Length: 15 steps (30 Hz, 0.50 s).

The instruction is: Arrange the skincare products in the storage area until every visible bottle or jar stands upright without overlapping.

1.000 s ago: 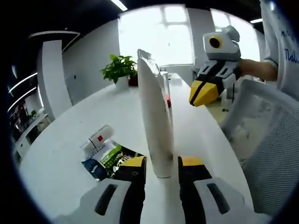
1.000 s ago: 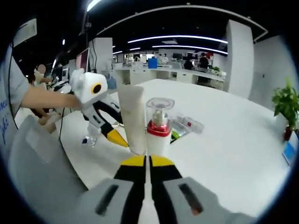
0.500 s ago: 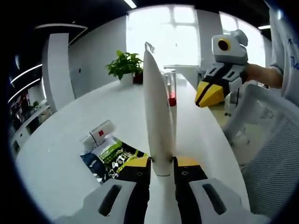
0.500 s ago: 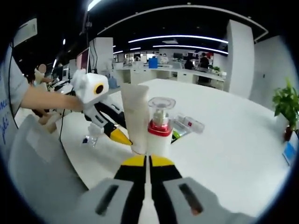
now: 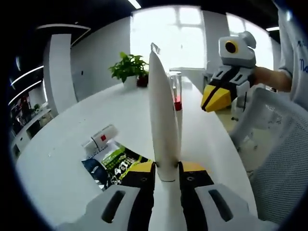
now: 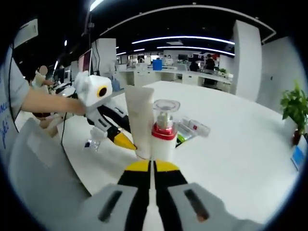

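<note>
Nothing shifts since half a second ago: left claw stays clamped on white tube, steadying it upright; right claw closed, empty.

Views face oppositely across white tube (close, shared).

On the table, the tube stands upright between the jaws of the left gripper, near the table's edge. Just behind it stands the pump bottle. To the tube's left lie a flat packet and, just beyond it, a small bottle on its side. A potted plant sits at the far end. The right gripper hangs off to the right, beyond the table's edge, above a chair.
</note>
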### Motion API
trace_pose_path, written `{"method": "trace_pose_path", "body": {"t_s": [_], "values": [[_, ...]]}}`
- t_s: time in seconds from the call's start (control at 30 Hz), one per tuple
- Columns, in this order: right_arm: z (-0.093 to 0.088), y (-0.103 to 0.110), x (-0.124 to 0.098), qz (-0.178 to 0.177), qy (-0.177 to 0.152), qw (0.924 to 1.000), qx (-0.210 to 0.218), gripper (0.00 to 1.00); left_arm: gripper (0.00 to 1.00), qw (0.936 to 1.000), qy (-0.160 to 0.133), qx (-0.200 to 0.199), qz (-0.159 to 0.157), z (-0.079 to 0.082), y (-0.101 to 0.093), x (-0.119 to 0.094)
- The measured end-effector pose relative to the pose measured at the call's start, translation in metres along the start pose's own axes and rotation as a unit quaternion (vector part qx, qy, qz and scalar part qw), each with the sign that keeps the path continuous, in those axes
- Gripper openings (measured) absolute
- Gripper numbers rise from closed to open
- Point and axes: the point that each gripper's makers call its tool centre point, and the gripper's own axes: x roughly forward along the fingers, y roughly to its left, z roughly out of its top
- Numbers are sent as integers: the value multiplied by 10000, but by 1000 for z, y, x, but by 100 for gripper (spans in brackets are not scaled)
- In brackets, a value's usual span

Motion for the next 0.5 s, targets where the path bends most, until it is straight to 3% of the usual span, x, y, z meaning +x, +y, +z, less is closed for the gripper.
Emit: {"method": "trace_pose_path", "body": {"t_s": [0.5], "values": [[5, 1, -1, -29, -79, 10000, -31, 7, 30, 9997, 147, -21, 203, -1, -1, -14]]}}
